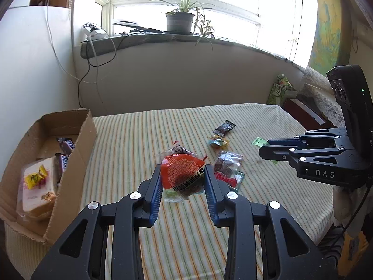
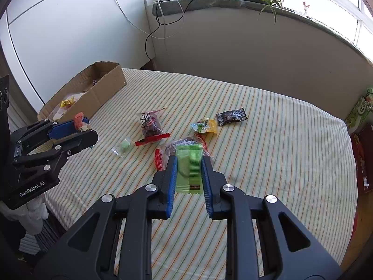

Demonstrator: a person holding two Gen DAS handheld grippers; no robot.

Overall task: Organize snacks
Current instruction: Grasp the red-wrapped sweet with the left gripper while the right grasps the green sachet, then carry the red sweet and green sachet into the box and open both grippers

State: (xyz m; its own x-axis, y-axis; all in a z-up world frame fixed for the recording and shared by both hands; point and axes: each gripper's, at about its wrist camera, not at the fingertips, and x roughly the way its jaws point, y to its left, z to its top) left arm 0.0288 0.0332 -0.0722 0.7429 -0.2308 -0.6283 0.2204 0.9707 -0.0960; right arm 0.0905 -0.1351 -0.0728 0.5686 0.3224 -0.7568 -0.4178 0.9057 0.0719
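My left tool (image 1: 183,177) is clamped on an orange-red snack packet (image 1: 183,175), its blue pads pressing the wrapper from both sides and holding it clear of the striped cloth (image 1: 186,233) that covers the surface below. My right tool (image 2: 188,170) is gripping a flat green wrapper (image 2: 188,170) between its pads, also lifted off the cloth. To the left, at the cloth's edge, stands an open cardboard box (image 1: 70,163); inside it I can see a pale packaged cake (image 1: 37,186) with a small yellow sweet (image 1: 35,177) on top and dark chocolate bars (image 1: 66,148) further back. Loose on the cloth remain a clear bag of dark red pieces (image 2: 150,123), a small green sweet in clear wrap (image 2: 123,147), a yellow and blue packet (image 2: 205,126) and, just beside it, a black wrapper (image 2: 231,116). Directly beyond the green wrapper lies another clear bag with red trim (image 2: 172,147), partly hidden. A potted plant (image 1: 180,18) sits on the windowsill (image 1: 139,38) behind, with cables (image 1: 93,53) hanging down the wall.
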